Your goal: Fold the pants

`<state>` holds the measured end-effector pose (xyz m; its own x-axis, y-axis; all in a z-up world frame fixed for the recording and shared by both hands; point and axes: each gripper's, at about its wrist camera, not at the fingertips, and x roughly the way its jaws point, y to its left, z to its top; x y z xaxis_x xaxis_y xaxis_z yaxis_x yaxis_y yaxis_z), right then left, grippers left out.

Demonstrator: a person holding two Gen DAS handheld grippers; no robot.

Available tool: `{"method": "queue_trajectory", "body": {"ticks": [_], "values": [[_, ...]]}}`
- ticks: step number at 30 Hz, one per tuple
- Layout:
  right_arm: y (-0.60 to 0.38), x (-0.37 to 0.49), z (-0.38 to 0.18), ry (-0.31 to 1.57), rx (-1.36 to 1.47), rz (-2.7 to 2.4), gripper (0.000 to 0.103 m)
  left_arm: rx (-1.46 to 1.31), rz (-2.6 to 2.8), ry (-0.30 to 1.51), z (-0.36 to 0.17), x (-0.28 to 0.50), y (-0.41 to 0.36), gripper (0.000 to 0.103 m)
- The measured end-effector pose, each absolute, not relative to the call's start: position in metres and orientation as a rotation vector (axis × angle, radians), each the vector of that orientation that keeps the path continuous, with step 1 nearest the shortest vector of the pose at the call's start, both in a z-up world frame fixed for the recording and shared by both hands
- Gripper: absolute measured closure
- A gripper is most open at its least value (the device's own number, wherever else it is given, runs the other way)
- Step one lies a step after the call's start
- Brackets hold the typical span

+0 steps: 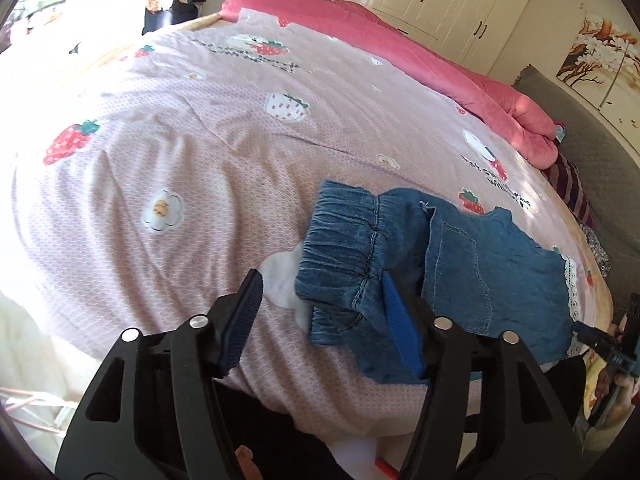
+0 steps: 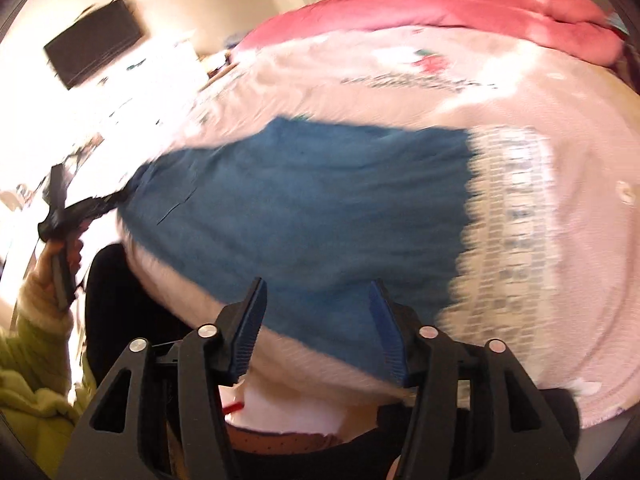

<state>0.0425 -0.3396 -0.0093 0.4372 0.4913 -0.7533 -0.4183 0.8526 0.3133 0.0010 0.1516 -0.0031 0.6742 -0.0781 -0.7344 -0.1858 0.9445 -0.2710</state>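
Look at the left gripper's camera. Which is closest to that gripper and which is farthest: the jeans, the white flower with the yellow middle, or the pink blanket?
1. Jeans: right at the left gripper, by its right-hand jaw.
2. White flower: farther up the sheet, on the left.
3. Pink blanket: farthest, along the bed's far edge.

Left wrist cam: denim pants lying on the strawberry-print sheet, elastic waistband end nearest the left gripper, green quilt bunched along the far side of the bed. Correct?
Not quite: the quilt bunched along the far side of the bed is pink, not green, as the left wrist view shows. The rest holds: the denim pants lie on the strawberry-print sheet, with the elastic waistband nearest the left gripper.
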Motion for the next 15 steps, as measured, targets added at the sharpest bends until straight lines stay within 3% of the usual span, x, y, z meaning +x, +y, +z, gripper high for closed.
{"method": "queue_trajectory", "body": {"ticks": [8, 15], "values": [[-0.374, 0.064, -0.012, 0.941, 0.201, 0.466, 0.049, -0.24, 0.111, 0.76, 0.031, -0.003, 0.14, 0.041], [-0.371, 0.103, 0.004, 0.873, 0.217, 0.458, 0.049, -0.148, -0.139, 0.785, 0.027, 0.031, 0.046, 0.035]]}}
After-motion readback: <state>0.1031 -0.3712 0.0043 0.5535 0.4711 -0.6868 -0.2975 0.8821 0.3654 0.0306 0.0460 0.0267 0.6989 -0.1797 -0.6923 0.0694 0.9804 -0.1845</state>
